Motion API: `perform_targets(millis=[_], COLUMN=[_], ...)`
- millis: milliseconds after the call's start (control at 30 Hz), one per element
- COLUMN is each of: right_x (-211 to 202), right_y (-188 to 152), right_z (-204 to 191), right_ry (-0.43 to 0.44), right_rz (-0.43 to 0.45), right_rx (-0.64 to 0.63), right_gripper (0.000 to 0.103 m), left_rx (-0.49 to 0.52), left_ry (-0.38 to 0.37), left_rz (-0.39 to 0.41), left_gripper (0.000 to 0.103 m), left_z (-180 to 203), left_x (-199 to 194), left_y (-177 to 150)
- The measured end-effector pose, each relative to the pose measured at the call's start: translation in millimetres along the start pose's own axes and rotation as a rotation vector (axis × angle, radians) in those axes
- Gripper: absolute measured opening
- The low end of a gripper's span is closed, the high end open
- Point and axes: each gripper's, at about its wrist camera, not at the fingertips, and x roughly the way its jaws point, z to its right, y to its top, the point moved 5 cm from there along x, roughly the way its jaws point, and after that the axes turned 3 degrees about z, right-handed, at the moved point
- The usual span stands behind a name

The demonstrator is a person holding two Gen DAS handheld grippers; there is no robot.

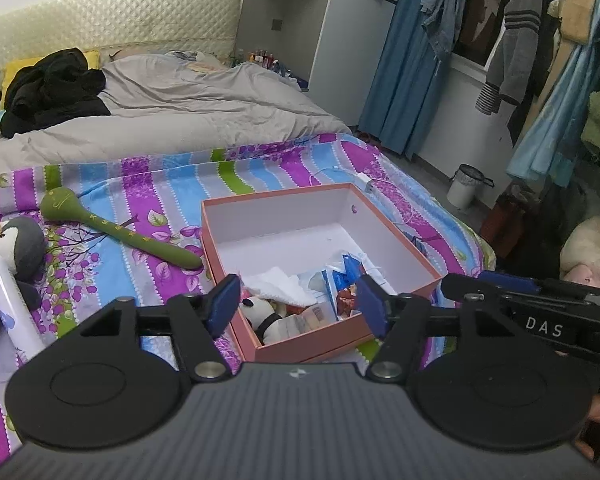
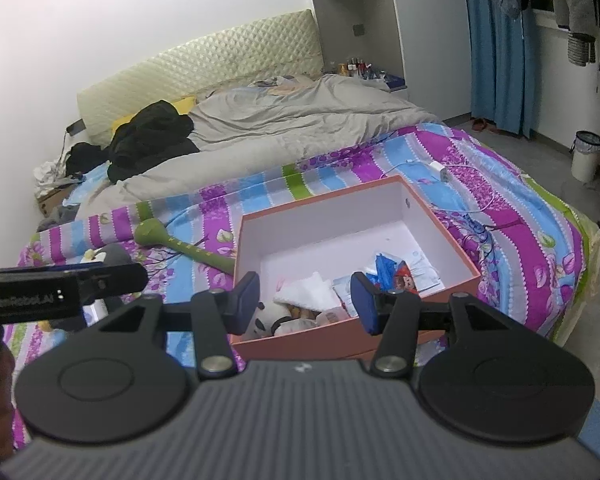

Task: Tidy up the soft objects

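Note:
A pink open box [image 1: 224, 252] [image 2: 458, 280] sits on the striped bedspread and holds a panda plush [image 1: 262, 312] [image 2: 272, 314], white tissue [image 1: 280, 284] [image 2: 308, 292] and blue packets [image 1: 340, 276] [image 2: 388, 268]. A green mallet-shaped soft toy [image 1: 112, 230] [image 2: 176, 242] lies left of the box. A grey penguin plush [image 1: 16, 248] [image 2: 108, 256] and a white tube [image 1: 12, 308] lie at the far left. My left gripper [image 1: 298, 308] is open and empty over the box's near corner. My right gripper [image 2: 306, 306] is open and empty over the box's near edge.
A grey duvet [image 1: 172, 108] and black clothes [image 1: 52, 88] cover the far half of the bed. A white charger with cable [image 1: 364, 182] [image 2: 440, 170] lies behind the box. A white bin [image 1: 464, 186] [image 2: 586, 156] stands on the floor at the right. Clothes [image 1: 512, 40] hang at the right.

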Motion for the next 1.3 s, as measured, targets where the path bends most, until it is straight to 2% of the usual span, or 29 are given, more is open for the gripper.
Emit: perform_targets(millis=[33,100,167,500,533,567,1300], right_x=[-1,-2,-3,-5,-5,-4,-7], right_y=[0,0,0,-5,-6,-7,-16], right_z=[1,4,7,15,15,15,9], right_ry=[-0.003,-0.019,-0.032,-0.071,-0.077,-0.084,-0.077], right_rz=[0.003,0.012,0.019,0.022,0.019,0.017,-0.009], right_rx=[-0.001,-0.002,-0.008,-0.001,-0.008,-0.015,-0.022], right_gripper=[0.06,0.084,0.091,0.092,0.094,0.103,0.103], left_rx=[-0.003,-0.008,-0.017,0.013,0.012,0.008,-0.009], left_ry=[0.002,0.003,0.005,0.063,0.065,0.067,0.086], left_rz=[-0.001,-0.002,0.003,0.021,0.019,0.016,-0.016], left_gripper=[0.086,0.093,0.1,0.103,0.103,0.103,0.103], left_z=[0,0,-2,-2,-3,-3,-5], left_x=[1,2,1,-6,-6,-7,-12], left_y=[0,0,-1,0,-1,-1,-10])
